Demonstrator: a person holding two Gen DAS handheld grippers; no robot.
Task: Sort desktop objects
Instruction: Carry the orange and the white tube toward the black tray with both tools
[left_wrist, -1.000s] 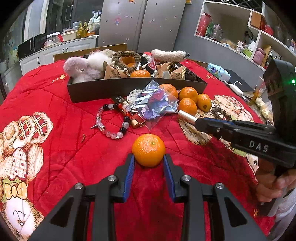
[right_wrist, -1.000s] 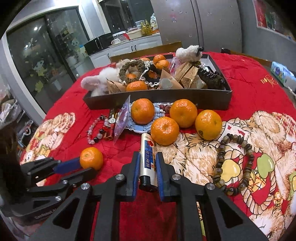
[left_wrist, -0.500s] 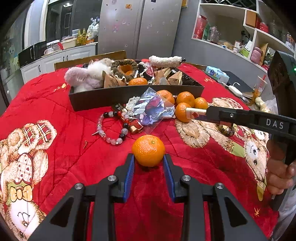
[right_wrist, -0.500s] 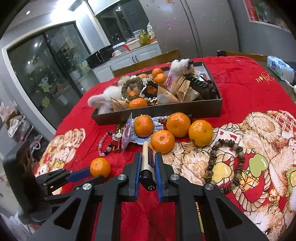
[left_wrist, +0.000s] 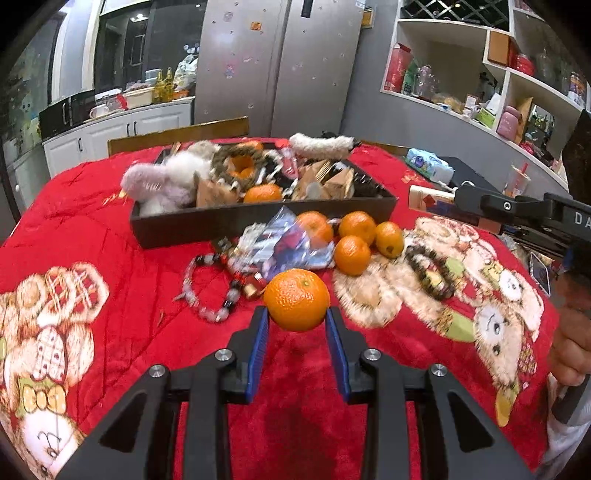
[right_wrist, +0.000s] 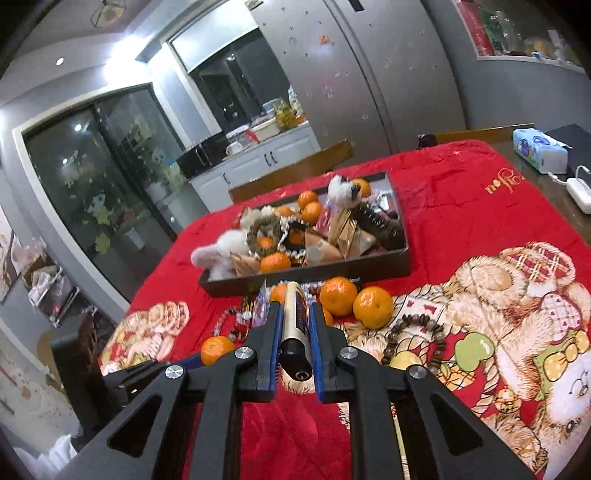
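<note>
A kitchen with a large grey fridge and white shelves stands behind a counter (left_wrist: 122, 236) covered by a red quilt with bear pictures. On the quilt lies a dark tray (left_wrist: 258, 218) already full of plush toys, paper cones and some fruit, and in front of it are loose things: four tangerines (left_wrist: 352, 254), a plastic bag (left_wrist: 284, 240), a glass bead bracelet (left_wrist: 207, 284) and a brown bead bracelet (left_wrist: 430, 271).

The left tool (left_wrist: 297, 325) pinches a tangerine (left_wrist: 296, 299) between its blue pads, lifted clear of the quilt. The right tool (right_wrist: 293, 325) is pressed onto a tube (right_wrist: 294, 325) with a black cap, which lies lengthwise between the pads and points toward the tray.

The tangerine is probably light but soft, with a skin that can dent, so a gentle hold across its widest part, as now, seems right. Its round shape may let it roll out if the pads sit too low. The tube looks stiff near the cap and smooth, perhaps slippery; holding it along its middle gives the pads most surface. Both things seem meant for the tray.
</note>
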